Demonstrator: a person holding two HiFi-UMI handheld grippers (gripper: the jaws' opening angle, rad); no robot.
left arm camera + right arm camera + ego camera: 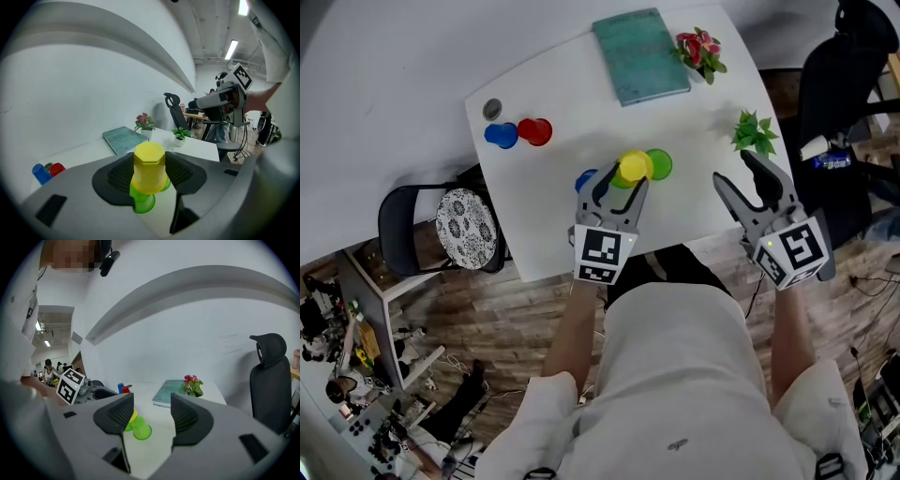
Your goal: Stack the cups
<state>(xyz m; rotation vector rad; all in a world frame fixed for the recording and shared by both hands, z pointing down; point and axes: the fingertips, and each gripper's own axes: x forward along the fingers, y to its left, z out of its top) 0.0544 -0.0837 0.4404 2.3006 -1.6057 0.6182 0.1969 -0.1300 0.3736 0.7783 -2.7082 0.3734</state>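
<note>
Left fingers (117, 176) clamp the yellow cup (149, 168); right fingers (117, 416) stand apart, empty. Mid-carry: next, probably seat it over the green cup (658, 164) at three o'clock.

teal book (639, 54) | pink-flowered plant (698, 49) beside it | small green plant (755, 133) (near table (534, 216) edge) | cushioned chair (464, 228)

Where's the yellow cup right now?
In the head view the yellow cup is upside down between the left gripper's jaws, near the table's front edge, with the green cup just to its right.
</note>
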